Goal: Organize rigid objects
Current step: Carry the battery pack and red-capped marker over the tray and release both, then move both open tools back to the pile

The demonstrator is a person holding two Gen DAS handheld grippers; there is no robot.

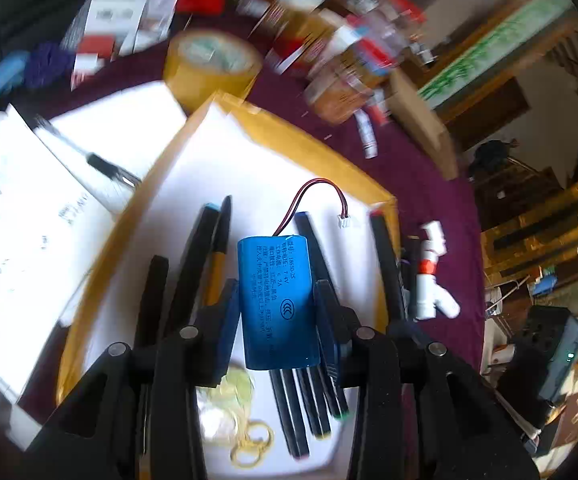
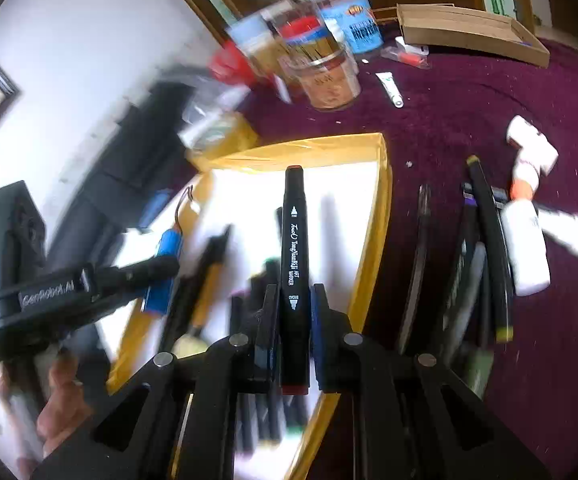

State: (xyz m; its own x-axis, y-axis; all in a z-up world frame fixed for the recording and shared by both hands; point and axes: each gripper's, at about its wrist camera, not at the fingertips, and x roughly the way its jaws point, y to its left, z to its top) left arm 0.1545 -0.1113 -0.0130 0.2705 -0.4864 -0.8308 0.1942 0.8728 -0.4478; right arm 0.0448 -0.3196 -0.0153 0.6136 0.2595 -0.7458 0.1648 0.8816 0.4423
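My left gripper is shut on a blue battery pack with a red-black lead, held above a yellow-rimmed box with a white floor. Several black markers and a yellow-barrelled pen lie in the box. My right gripper is shut on a black art marker with red ends, held over the same box. The left gripper with the battery pack shows at the left of the right wrist view.
More black markers and a white bottle lie on the purple cloth right of the box. A tape roll, papers with a pen, jars and a cardboard tray crowd the far side.
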